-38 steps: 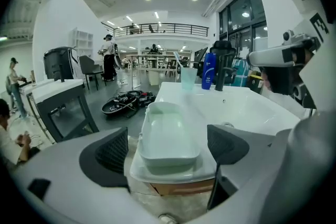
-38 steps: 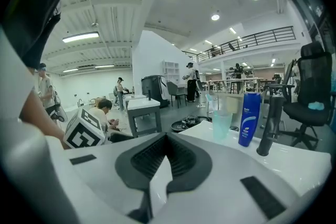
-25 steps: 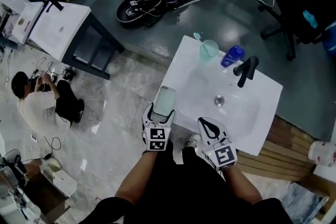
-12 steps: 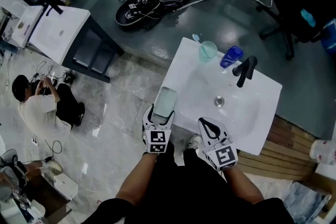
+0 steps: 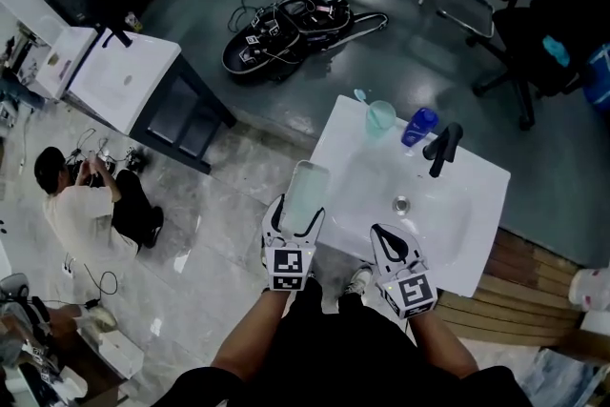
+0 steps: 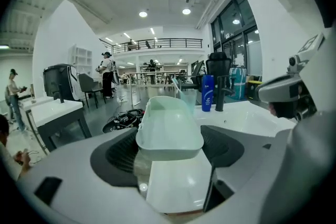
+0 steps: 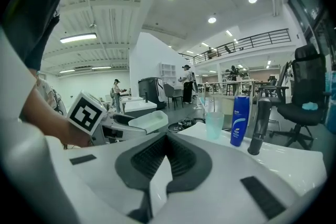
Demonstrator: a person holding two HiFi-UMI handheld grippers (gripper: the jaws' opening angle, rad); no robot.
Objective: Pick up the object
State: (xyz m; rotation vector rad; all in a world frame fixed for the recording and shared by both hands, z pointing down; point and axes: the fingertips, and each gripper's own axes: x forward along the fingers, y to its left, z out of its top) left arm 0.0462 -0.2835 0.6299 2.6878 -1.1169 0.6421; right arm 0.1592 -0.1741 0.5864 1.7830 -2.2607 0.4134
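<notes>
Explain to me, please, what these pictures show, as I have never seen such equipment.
No robot here: a person stands at a white sink with a two-jaw gripper in each hand. The head view looks down from a camera on the person's head; the gripper views come from a camera on each gripper. The left gripper is clamped on a pale green tray at the sink's left edge. The right gripper is shut and empty. On the sink's far side stand a cup, a blue bottle and a black tap.

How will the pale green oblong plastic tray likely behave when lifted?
The pale green oblong plastic tray is probably stiff: it juts out level. Likely light, being thin-walled and empty. Gripped at one end, it might tip.
</notes>
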